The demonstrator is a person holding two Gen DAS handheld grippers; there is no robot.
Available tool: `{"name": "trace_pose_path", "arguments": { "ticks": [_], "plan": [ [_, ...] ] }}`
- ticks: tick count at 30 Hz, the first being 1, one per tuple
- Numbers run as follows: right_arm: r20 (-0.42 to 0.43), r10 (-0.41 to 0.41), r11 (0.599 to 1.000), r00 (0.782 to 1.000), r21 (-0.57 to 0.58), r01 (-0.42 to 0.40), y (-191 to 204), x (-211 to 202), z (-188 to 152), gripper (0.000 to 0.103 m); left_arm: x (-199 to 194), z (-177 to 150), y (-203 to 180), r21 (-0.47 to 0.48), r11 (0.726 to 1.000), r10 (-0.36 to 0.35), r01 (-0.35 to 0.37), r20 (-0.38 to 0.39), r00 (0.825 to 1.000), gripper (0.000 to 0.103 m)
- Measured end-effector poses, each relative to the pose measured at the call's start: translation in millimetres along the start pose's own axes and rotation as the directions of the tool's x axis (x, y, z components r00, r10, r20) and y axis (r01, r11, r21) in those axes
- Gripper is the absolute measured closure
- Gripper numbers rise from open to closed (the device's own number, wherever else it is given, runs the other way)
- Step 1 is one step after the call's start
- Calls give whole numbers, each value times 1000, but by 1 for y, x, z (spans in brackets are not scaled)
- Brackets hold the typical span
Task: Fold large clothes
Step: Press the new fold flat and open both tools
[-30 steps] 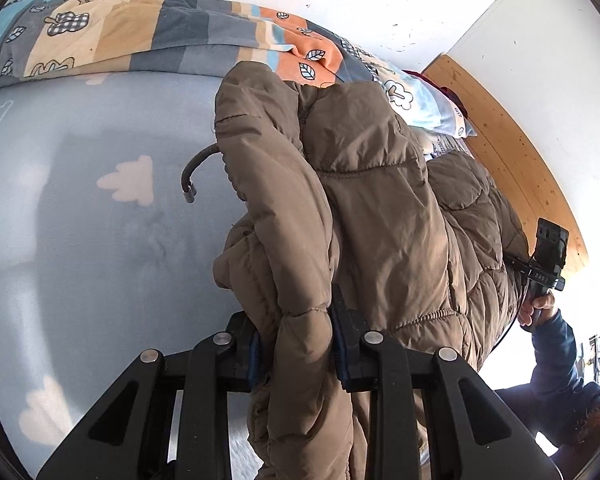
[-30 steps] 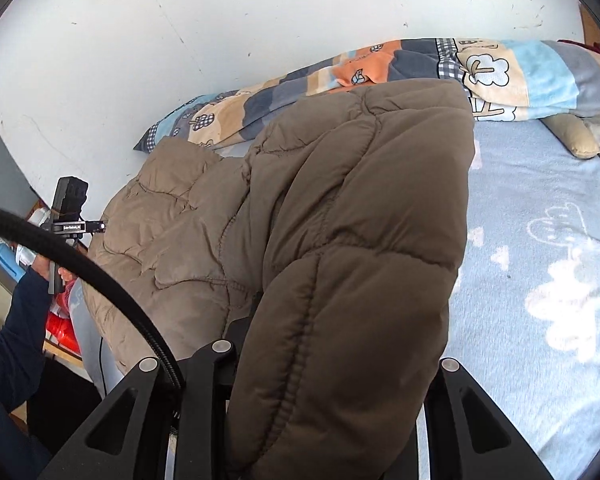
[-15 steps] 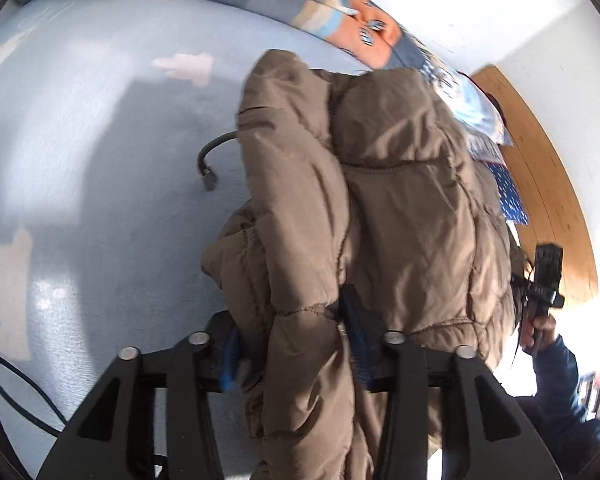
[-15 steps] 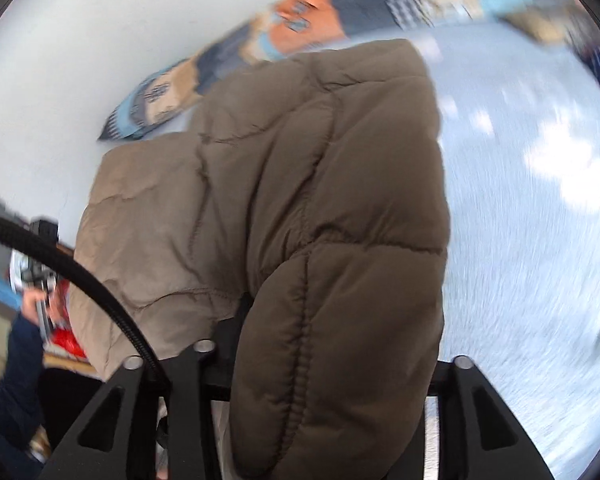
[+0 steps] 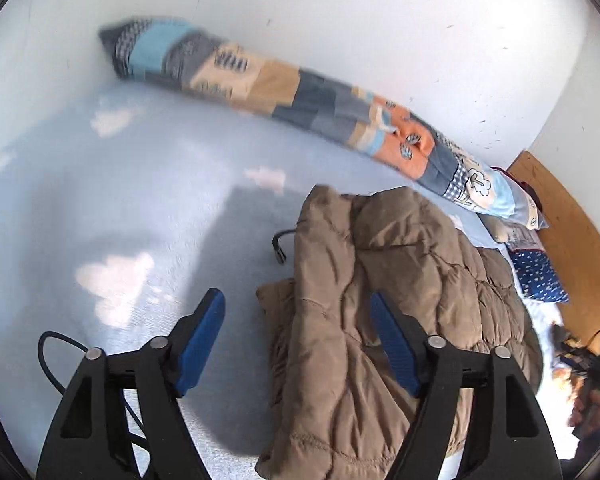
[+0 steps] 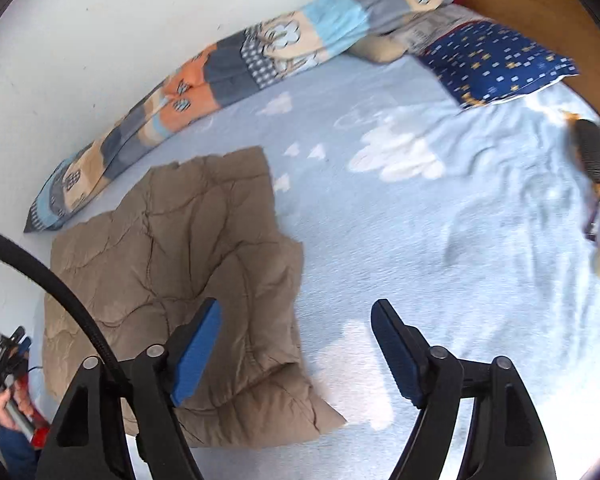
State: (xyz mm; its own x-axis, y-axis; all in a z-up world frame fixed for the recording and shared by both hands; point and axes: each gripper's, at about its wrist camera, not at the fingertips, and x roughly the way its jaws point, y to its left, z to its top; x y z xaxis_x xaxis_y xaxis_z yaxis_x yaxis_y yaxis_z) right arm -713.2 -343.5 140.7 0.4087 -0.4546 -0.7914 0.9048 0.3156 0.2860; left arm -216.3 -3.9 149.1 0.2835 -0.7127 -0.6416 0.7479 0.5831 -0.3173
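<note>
A brown puffer jacket (image 5: 380, 280) lies folded in a thick bundle on the light blue cloud-print sheet (image 5: 100, 200). My left gripper (image 5: 296, 296) hovers over its left edge, its jaws opening; the jacket's edge lies below and between them, and the blue pads (image 5: 202, 332) do not press on it. In the right wrist view the jacket (image 6: 188, 248) lies flat at the left. My right gripper (image 6: 297, 304) hangs over its right edge and the sheet (image 6: 420, 220). Its jaws are also opening and hold nothing.
A rolled patchwork blanket (image 5: 300, 92) runs along the white wall. A navy dotted pillow (image 6: 496, 60) and a wooden headboard (image 5: 572, 232) are at the bed's end. A short black cable (image 5: 280, 244) lies beside the jacket. A thick black cable (image 6: 60, 296) crosses the right view.
Both grippers were shut on the lifted jacket; they have let go and spread wide. The jacket now rests on the bed, and both views have swung outward from it.
</note>
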Motion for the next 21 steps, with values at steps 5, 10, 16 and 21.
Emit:
{"name": "trace_pose_path", "arguments": {
  "ticks": [5, 10, 16, 21],
  "plan": [
    [155, -62, 994, 986, -74, 74, 34, -43, -35, 11, -35, -37, -60, 109, 991, 67, -82, 136, 988, 14],
    [191, 80, 986, 978, -158, -50, 86, -50, -69, 20, -31, -67, -121, 237, 971, 13, -38, 105, 994, 13],
    [35, 64, 976, 997, -210, -55, 125, 6, -84, 35, 25, -89, -151, 312, 948, 74, -58, -41, 996, 13],
    [-114, -36, 977, 993, -215, 11, 125, 55, -89, 34, 64, -99, -144, 290, 955, 118, -67, -161, 980, 5]
  ]
}}
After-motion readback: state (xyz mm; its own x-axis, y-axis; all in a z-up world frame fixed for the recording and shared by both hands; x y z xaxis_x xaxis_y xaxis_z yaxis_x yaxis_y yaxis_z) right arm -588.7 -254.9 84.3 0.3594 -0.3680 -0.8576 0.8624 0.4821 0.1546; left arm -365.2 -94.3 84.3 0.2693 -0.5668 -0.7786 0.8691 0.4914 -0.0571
